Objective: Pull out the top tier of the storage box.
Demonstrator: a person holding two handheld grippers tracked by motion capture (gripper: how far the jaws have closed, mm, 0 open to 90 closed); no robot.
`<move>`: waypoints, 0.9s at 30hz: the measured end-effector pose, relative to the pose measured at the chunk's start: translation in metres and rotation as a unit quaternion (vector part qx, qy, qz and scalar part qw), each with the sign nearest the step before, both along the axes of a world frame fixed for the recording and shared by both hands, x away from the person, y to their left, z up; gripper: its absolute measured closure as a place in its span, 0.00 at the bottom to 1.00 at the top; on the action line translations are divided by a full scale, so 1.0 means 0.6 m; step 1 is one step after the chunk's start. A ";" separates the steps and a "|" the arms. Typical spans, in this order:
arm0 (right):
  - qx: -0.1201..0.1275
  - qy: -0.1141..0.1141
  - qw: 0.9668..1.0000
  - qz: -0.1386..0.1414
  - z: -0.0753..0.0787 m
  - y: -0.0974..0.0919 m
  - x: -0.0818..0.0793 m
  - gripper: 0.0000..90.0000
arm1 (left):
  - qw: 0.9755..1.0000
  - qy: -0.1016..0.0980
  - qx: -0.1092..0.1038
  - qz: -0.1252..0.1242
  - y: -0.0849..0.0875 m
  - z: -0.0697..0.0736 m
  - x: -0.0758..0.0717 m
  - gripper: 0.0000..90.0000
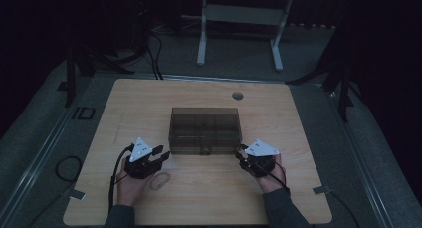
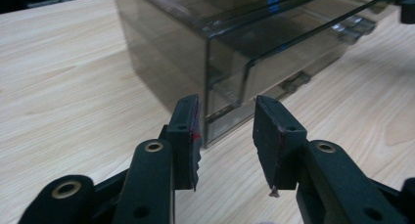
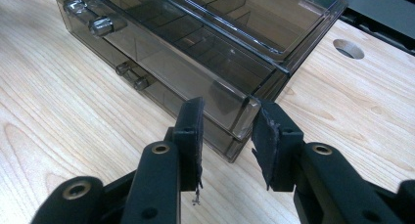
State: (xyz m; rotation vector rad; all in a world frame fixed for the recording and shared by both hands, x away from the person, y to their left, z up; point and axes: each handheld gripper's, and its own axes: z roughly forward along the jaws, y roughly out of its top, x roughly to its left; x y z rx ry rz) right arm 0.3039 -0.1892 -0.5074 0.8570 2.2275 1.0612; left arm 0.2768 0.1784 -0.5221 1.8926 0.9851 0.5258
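A smoky see-through drawer box (image 1: 205, 130) stands in the middle of the wooden table (image 1: 149, 103). My left gripper (image 1: 161, 156) is at its front left corner; in the left gripper view the gripper (image 2: 227, 131) is open, with the box's lower corner (image 2: 215, 121) just beyond the pads and nothing held. My right gripper (image 1: 240, 156) is at the front right corner. In the right gripper view this gripper (image 3: 227, 131) is open, and the upper drawer's corner (image 3: 244, 121) lies just ahead of the gap. Clear drawer knobs (image 3: 100, 24) face the person.
A thin pale loop (image 1: 160, 180) lies on the table near the left hand. A round cable hole (image 1: 238, 95) is behind the box. A white desk frame (image 1: 239, 19) stands on the floor beyond the table. Cables trail off the table's left edge.
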 end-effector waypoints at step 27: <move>0.000 -0.001 1.000 -0.005 0.000 -0.001 -0.001 0.79 | 1.000 -0.017 0.011 0.009 -0.033 0.003 0.008 0.79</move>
